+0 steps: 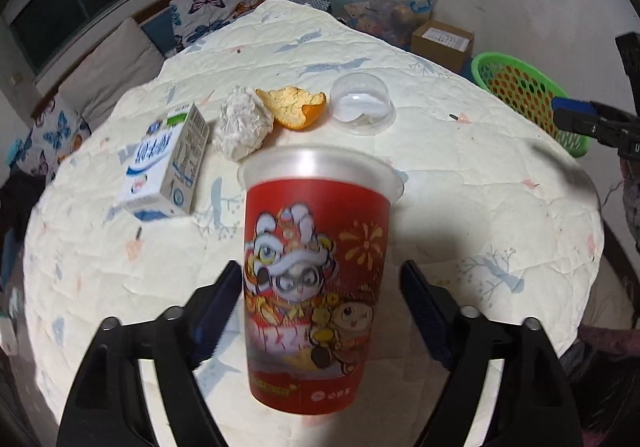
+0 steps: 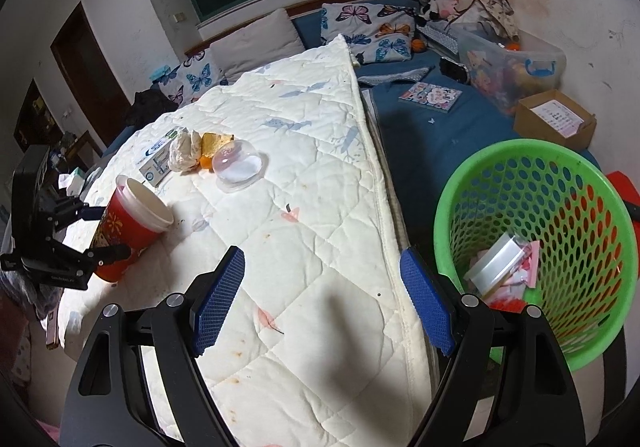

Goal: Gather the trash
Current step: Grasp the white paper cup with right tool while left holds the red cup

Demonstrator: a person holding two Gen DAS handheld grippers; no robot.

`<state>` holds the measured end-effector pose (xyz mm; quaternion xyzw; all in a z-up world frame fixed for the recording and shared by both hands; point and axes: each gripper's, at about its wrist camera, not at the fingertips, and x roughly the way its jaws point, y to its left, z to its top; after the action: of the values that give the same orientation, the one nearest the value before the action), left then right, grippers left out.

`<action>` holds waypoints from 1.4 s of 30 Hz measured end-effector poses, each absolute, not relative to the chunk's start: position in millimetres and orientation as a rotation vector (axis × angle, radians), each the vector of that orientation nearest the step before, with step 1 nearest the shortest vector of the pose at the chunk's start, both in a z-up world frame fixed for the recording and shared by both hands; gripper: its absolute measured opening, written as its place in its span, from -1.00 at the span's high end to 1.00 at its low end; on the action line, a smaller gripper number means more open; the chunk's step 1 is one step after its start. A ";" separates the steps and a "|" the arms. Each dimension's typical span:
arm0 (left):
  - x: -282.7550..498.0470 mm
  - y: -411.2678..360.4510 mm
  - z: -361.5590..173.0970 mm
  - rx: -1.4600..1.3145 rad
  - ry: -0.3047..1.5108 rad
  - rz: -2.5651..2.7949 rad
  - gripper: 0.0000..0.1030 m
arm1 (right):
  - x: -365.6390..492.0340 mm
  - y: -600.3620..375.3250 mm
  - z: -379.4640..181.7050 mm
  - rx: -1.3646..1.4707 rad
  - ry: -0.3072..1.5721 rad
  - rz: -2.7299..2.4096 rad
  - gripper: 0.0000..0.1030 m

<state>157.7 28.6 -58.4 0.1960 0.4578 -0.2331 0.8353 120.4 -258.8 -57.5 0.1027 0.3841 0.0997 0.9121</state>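
Your left gripper (image 1: 322, 311) straddles the red printed paper cup (image 1: 316, 279) at frame centre on the white quilted mattress (image 1: 480, 187), jaws apart, seemingly not gripping; lift now and it slips or tips. Your right gripper (image 2: 322, 299) hangs parted, empty, beside the green mesh basket (image 2: 532, 167).

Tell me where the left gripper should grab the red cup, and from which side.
Grip the red cup across its mid-wall, below the flared white rim. It stands upright on the quilt, tapering toward the base, so come in level from the near side. The left gripper already straddles it, jaws open, pads not yet pressing.
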 end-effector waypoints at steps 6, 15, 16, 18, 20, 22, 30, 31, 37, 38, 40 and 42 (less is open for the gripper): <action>153.3 40.2 -69.6 0.349 0.976 -0.441 -0.57 | 121.4 -257.9 -62.5 0.218 0.797 0.214 -0.55; 144.1 46.0 -48.6 0.334 0.908 -0.401 -0.27 | 121.1 -257.2 -62.2 0.219 0.796 0.218 -0.55; 143.7 46.3 -44.0 0.338 0.903 -0.399 -0.26 | 121.0 -257.1 -62.1 0.218 0.795 0.219 -0.55; 144.6 45.6 -34.2 0.349 0.888 -0.389 -0.26 | 121.1 -256.9 -62.0 0.218 0.794 0.220 -0.55; 146.5 46.7 -23.9 0.342 0.871 -0.380 -0.25 | 120.3 -254.8 -61.8 0.219 0.792 0.227 -0.55; 147.6 48.0 -15.8 0.328 0.863 -0.379 -0.25 | 120.2 -253.5 -61.2 0.218 0.791 0.232 -0.55; 143.0 58.6 5.1 0.281 0.839 -0.372 -0.25 | 124.5 -241.6 -58.9 0.210 0.795 0.275 -0.55; 140.6 61.0 6.9 0.274 0.833 -0.370 -0.25 | 125.5 -238.4 -58.9 0.206 0.797 0.284 -0.55; 127.1 73.1 16.1 0.246 0.799 -0.345 -0.25 | 135.5 -211.1 -55.9 0.172 0.805 0.345 -0.55; 124.5 76.2 17.6 0.243 0.792 -0.336 -0.25 | 137.3 -204.4 -54.6 0.163 0.804 0.360 -0.55; 120.2 81.3 19.8 0.230 0.779 -0.323 -0.25 | 140.3 -192.7 -52.7 0.149 0.803 0.387 -0.55; 115.6 84.9 21.3 0.221 0.771 -0.309 -0.25 | 144.0 -179.2 -52.0 0.138 0.805 0.415 -0.55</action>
<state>115.6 84.9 21.3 0.1073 0.3737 -0.1497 0.9091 144.0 -179.2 -52.0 0.0664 0.3888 0.2001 0.8969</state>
